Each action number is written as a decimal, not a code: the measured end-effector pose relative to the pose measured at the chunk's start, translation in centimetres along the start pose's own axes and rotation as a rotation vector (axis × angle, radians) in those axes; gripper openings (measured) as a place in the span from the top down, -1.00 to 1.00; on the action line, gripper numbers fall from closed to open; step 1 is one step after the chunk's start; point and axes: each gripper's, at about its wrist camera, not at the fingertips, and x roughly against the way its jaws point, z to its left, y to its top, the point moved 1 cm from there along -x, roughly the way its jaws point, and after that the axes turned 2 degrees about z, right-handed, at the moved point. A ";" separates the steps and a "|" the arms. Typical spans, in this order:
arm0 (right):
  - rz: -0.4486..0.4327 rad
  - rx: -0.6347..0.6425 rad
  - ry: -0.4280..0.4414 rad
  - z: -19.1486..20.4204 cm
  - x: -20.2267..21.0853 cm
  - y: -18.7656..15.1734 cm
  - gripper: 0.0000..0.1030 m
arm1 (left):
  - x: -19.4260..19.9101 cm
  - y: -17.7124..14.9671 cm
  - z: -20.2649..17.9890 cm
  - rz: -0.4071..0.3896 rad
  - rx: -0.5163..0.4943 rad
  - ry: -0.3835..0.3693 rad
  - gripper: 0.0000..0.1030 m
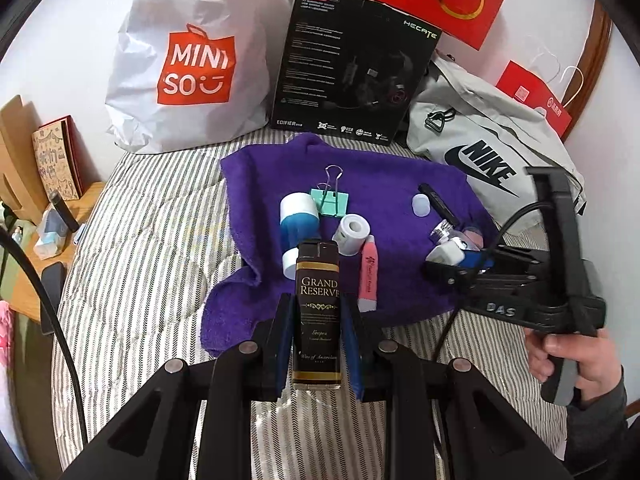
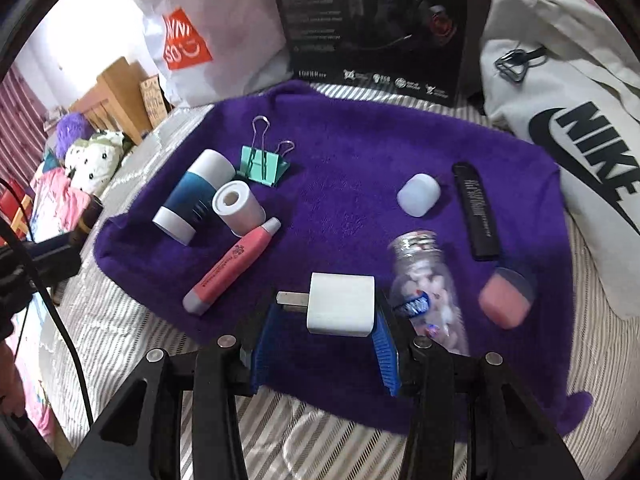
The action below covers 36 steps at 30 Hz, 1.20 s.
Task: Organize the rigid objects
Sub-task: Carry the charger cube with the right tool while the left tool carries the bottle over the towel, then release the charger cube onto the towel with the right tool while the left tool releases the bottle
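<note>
Home bedroom, striped bedding (image 1: pixel 152 216), shopping bags (image 1: pixel 192 64)

The left gripper (image 1: pixel 318 344) clamps a black bottle (image 1: pixel 318 312) upright over the purple towel (image 1: pixel 360 208); the right gripper (image 1: pixel 452 264) holds a white charger (image 1: pixel 446 255); a hand (image 1: pixel 576 364) grips its handle.

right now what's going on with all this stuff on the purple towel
A person is sorting small items on a purple towel spread over a striped bed, using a handheld gripper in each hand. The left gripper is shut on a black Grand Reserve box, held near the towel's front edge. The right gripper has a white charger plug between its fingers. Lying on the towel are a blue-and-white tube, a tape roll, a pink pen, a green binder clip and a clear bottle.
</note>
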 end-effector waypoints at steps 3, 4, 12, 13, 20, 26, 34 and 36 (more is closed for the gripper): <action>0.020 0.018 -0.032 0.2 -0.9 0.1 0.14 | -0.2 0.1 0.4 0.000 0.008 -0.006 0.56; 0.024 0.033 -0.047 0.4 -1.1 0.1 0.14 | -0.3 0.1 0.5 0.001 0.010 -0.008 0.56; 0.048 0.092 -0.080 0.8 -1.6 0.4 0.12 | -0.7 0.3 0.7 0.005 0.014 -0.022 0.56; 0.053 0.100 -0.081 0.8 -1.6 0.4 0.12 | -0.7 0.3 0.7 0.006 0.014 -0.023 0.56; 0.101 0.097 -0.035 0.7 -1.4 0.7 -0.06 | -0.8 0.4 0.1 0.009 -0.003 -0.031 0.56; 0.048 0.107 -0.043 0.4 1.9 0.5 -0.18 | -1.8 0.8 -1.1 0.032 -0.017 -0.052 0.56; -0.023 0.066 -0.051 -1.9 6.7 -1.2 -0.19 | -3.7 2.9 -4.8 0.053 -0.087 -0.087 0.56; -0.031 0.045 -0.048 -2.8 7.6 -2.1 -0.19 | -4.8 3.6 -5.8 0.061 -0.104 -0.087 0.56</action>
